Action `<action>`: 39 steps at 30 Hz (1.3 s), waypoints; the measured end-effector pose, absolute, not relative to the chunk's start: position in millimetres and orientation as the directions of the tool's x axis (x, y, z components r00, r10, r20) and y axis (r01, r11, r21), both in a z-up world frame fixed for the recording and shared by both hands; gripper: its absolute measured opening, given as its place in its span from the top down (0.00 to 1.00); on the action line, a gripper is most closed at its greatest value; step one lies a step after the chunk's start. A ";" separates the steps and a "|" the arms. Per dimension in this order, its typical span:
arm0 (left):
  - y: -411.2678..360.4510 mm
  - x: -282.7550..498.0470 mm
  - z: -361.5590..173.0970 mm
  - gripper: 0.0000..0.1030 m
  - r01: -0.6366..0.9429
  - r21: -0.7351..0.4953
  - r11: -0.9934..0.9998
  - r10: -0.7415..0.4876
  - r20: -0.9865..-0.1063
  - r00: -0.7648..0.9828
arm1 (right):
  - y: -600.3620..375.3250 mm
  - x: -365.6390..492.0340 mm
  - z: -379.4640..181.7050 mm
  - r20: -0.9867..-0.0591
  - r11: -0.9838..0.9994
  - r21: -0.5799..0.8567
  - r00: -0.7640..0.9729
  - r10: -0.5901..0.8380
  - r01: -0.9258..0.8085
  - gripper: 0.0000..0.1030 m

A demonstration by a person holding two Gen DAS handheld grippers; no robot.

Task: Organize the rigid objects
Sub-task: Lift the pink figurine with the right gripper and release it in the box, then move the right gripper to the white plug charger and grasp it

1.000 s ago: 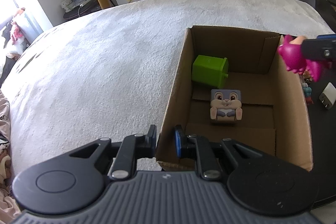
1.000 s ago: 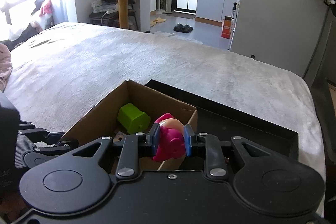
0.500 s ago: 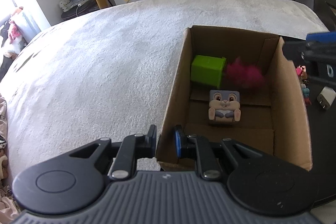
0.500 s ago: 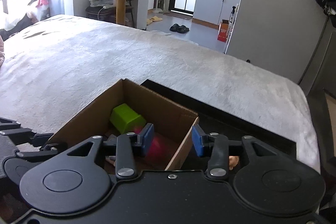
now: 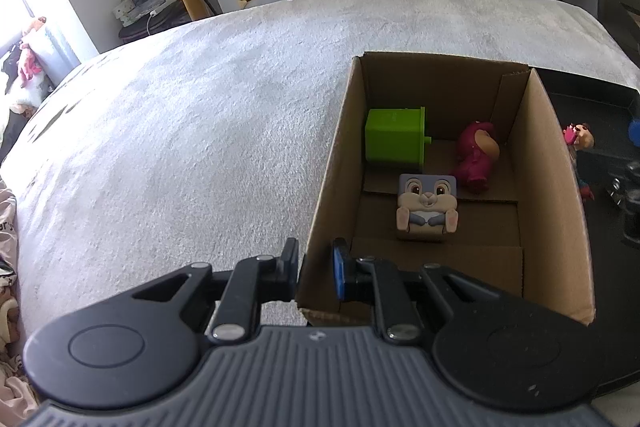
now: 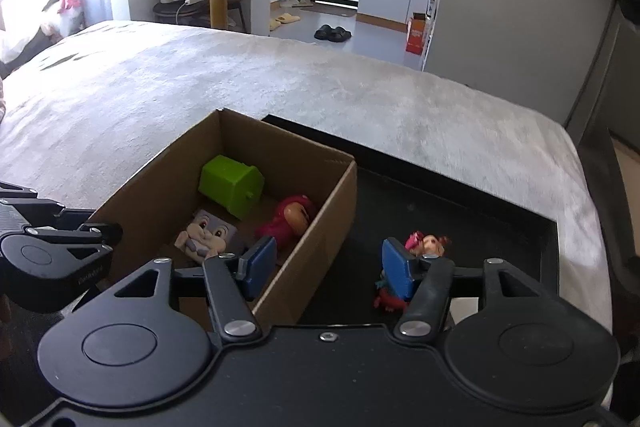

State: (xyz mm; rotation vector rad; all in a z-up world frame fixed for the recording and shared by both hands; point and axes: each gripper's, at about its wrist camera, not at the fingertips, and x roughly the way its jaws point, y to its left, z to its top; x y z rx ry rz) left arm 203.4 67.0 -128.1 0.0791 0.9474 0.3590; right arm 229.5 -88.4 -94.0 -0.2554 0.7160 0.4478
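left wrist view: three toys in one cardboard box [image 5: 532, 163], left hand-held gripper [image 5: 316, 265] pinching its wall

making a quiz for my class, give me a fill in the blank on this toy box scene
1. The box holds ____ toys.
2. The left hand-held gripper is clamped on the box's ____.
3. The pink toy lies beside a block coloured ____.
4. The right hand-held gripper is ____.

Missing words: three; wall; green; open
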 end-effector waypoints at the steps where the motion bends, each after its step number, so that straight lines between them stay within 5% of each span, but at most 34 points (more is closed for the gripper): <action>1: 66.7 203.6 -128.1 0.84 -0.266 0.224 0.937 0.337 -0.779 0.529 | -91.4 229.0 -95.1 -0.683 0.880 -0.070 0.666 0.301 -0.469 0.43; 39: 57.1 210.9 -133.3 0.84 -0.266 0.296 0.918 0.393 -0.773 0.497 | -185.3 268.9 -168.5 -0.760 0.900 -0.167 0.634 0.142 -0.403 0.35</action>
